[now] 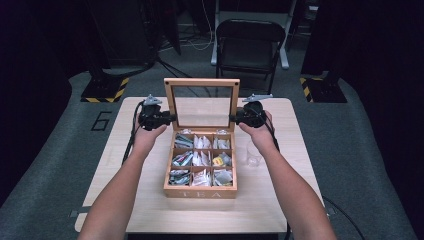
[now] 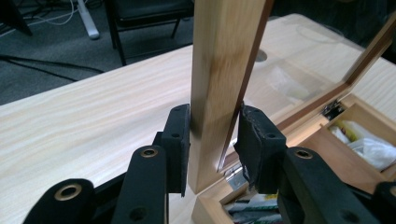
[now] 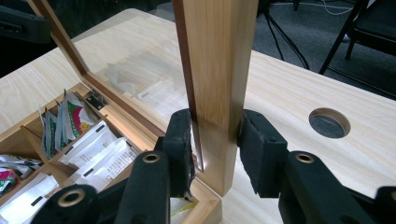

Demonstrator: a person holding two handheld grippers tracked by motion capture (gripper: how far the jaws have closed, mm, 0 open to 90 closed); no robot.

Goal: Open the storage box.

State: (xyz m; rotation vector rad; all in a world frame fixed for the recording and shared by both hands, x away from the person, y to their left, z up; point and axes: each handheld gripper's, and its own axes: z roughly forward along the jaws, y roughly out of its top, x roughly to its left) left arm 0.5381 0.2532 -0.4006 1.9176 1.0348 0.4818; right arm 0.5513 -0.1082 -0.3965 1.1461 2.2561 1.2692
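High view: two tools holding the tea box lid upright

High view is showing a wooden tea box (image 1: 200, 187) sitting near the middle of the worktop (image 1: 150, 210), slightly toward the near edge, with its glass-paned lid (image 1: 202, 82) standing upright at the box's far side. The left tool (image 1: 172, 119) is clamping the lid's left frame edge, and the right tool (image 1: 232, 119) is meeting the right frame edge. In the left gripper view the left tool (image 2: 215, 140) is pressing both pads against the wooden rail, fully closed on it. In the right gripper view the right tool (image 3: 215, 140) is straddling the other rail; whether both pads are actually pressing on the wood I cannot tell. Open worktop is lying on both sides of the box and behind the lid toward the far edge. A clear cup (image 1: 253, 154) is standing just beside the box's right wall, under the right forearm. A folding chair (image 1: 248, 42) is standing beyond the far edge, well apart.
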